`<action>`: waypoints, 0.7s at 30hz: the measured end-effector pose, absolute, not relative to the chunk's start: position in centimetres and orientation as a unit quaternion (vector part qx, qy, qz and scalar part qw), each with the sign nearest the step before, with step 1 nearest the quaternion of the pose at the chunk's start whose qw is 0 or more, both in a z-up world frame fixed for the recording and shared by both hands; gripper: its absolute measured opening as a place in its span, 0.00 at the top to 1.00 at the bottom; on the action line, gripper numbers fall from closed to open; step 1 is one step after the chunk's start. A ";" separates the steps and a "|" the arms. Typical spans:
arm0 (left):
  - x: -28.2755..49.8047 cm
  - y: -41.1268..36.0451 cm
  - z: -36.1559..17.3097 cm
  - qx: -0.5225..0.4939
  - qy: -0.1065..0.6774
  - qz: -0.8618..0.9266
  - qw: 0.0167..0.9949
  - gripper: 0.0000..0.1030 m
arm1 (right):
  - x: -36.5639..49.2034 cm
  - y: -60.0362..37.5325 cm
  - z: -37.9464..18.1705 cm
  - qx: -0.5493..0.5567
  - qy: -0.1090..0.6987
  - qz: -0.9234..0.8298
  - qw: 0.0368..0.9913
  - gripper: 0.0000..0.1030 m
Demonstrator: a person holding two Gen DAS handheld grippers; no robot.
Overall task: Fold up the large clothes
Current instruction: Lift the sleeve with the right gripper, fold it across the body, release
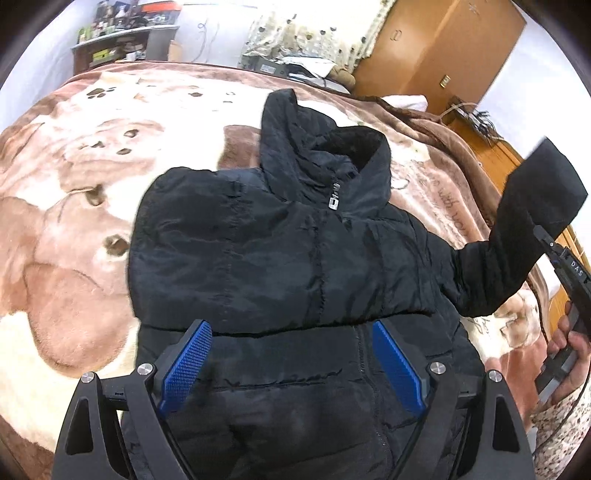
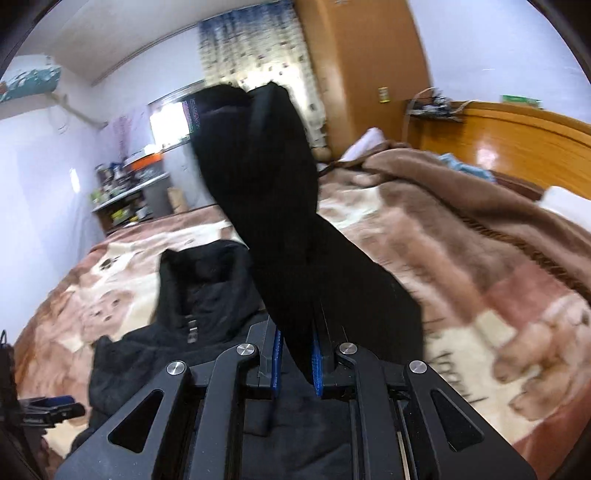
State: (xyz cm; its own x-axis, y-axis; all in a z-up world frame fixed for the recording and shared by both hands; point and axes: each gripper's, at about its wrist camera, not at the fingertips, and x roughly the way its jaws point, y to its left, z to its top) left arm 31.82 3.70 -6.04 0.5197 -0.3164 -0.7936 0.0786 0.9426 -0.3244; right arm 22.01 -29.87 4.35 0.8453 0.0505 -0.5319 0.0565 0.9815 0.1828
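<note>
A home bedroom: a bed (image 1: 110,206) with a fleece blanket, wooden wardrobe (image 1: 436,48), curtains (image 1: 306,33), cluttered shelf (image 1: 122,40).

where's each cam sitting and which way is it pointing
Left wrist: sits on the open left gripper, looking down over the black jacket on the bed blanket; the person's right hand shows at the edge.
Right wrist: sits on the right gripper, facing the headboard, its jaws shut on the raised sleeve.
Shared: jacket, sleeve, blanket.
</note>
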 end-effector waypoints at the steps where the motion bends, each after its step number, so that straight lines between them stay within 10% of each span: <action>1: 31.7 4.2 -6.1 -0.126 0.476 -0.112 0.863 0.14 | 22.3 -28.8 4.3 0.090 0.279 0.010 0.956 0.87; 21: 32.6 8.3 -8.0 -0.189 0.474 -0.110 0.853 0.14 | 24.7 -17.2 -5.0 0.060 0.395 0.120 0.909 0.87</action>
